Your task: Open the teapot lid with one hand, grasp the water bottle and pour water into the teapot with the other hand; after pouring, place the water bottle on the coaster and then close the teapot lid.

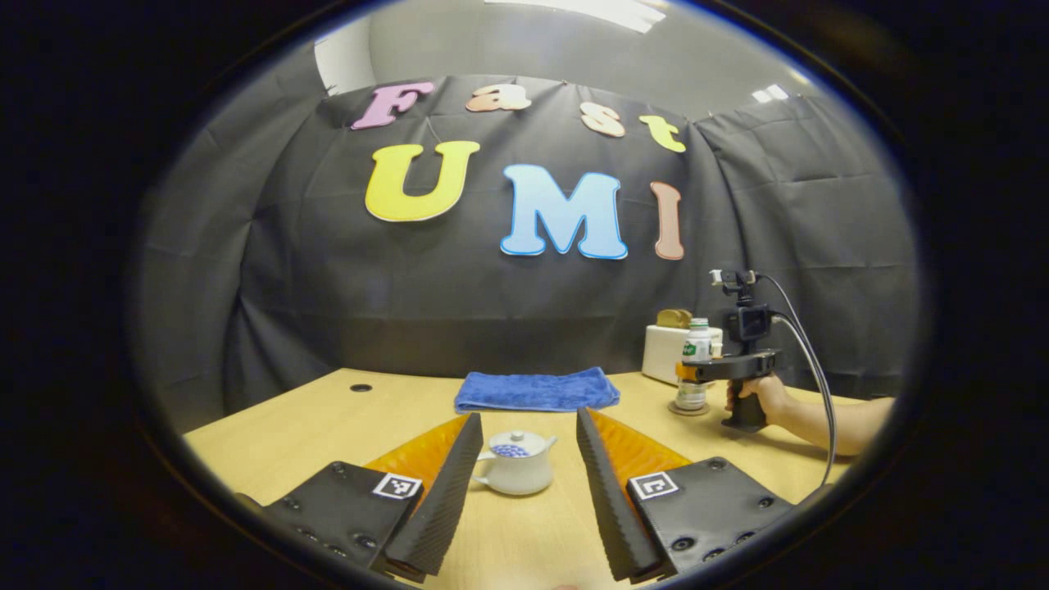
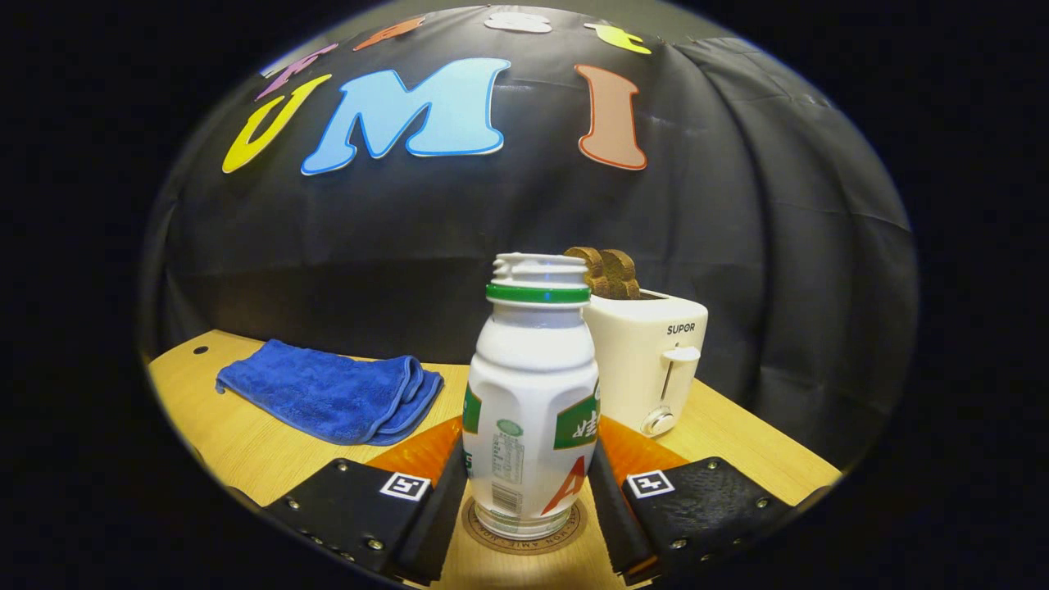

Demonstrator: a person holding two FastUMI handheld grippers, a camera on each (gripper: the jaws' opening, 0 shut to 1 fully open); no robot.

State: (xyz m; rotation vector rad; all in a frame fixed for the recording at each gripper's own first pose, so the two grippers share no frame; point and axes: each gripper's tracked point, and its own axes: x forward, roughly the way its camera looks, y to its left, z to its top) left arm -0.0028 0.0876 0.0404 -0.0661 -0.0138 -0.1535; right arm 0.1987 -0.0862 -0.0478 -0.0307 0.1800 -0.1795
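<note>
**On the worktop: bottle between my right fingers, teapot ahead of my left**

On the pale wooden worktop (image 1: 328, 418), my left gripper (image 1: 524, 500) is spread wide, with nothing between its fingers. Beyond its tips stands the small white ceramic teapot (image 1: 516, 469). Its lid with a blue pattern (image 1: 515, 447) sits on it, closed. The teapot is not touched by my fingers.

My right gripper (image 2: 529, 508) stands around the white plastic water bottle with green ring and open neck (image 2: 531, 393). The fingers lie at both sides of its lower body, very close; I cannot tell if they really press on it. The bottle stands upright on the round brown coaster (image 2: 524, 537).

From the left gripper view I see my right hand (image 1: 758, 397) holding this gripper at the bottle, well apart from the teapot, to the right.

Behind the teapot lies a folded blue cloth towel (image 1: 537, 389). Behind the bottle stands a cream toaster (image 2: 647, 360) with two brown toast slices (image 2: 606, 272) in it.
</note>
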